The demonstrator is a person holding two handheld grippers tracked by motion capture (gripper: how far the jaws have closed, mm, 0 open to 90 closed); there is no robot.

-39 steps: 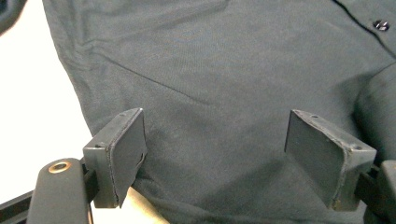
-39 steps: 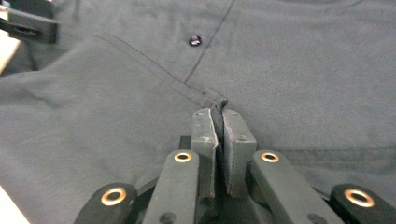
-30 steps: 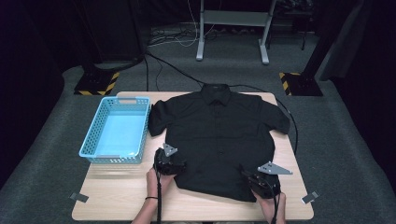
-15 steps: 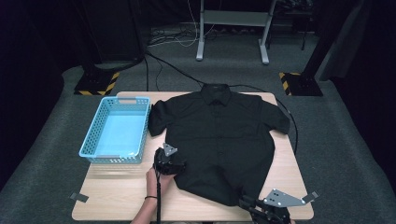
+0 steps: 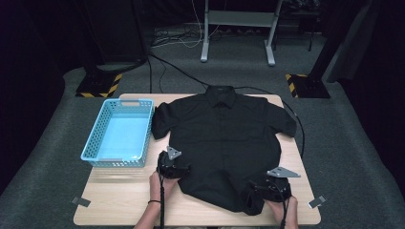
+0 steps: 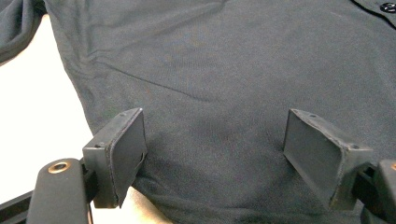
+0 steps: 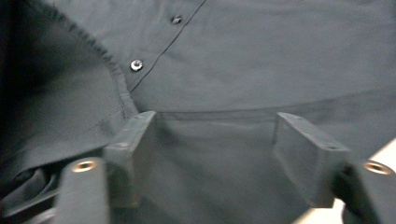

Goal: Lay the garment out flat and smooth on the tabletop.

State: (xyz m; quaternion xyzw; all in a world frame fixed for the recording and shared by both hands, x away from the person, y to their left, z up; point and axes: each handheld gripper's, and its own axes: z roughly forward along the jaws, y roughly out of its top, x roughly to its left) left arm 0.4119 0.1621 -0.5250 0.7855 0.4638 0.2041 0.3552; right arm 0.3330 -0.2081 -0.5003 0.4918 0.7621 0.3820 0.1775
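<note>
- The black shirt (image 5: 222, 138) lies flat and face up on the wooden table (image 5: 119, 205), just right of the blue basket (image 5: 119, 136)
- Its long axis runs away from the person: the collar (image 5: 220, 90) points to the far edge, the hem to the near edge, and the short sleeves spread out to either side
- The button line shows in the right gripper view, with a button (image 7: 136, 65) just beyond the jaws
- The left gripper (image 5: 173, 164) sits at the near left edge of the shirt; in the left gripper view its jaws stand wide apart over the cloth, the pads clear of it, holding nothing
- The right gripper (image 5: 267, 188) is at the near right corner of the hem; its jaws have just been opening and now stand apart with shirt cloth lying between them, not pinched
- Compared with a second ago, the near right part of the hem is bunched and folded up beside the right gripper, where it lay flatter before
- The right hand (image 5: 282, 210) dipped to the table's near edge half a second ago and is now back up on the hem
- The left gripper, the basket and the collar end of the shirt sit where they were
</note>
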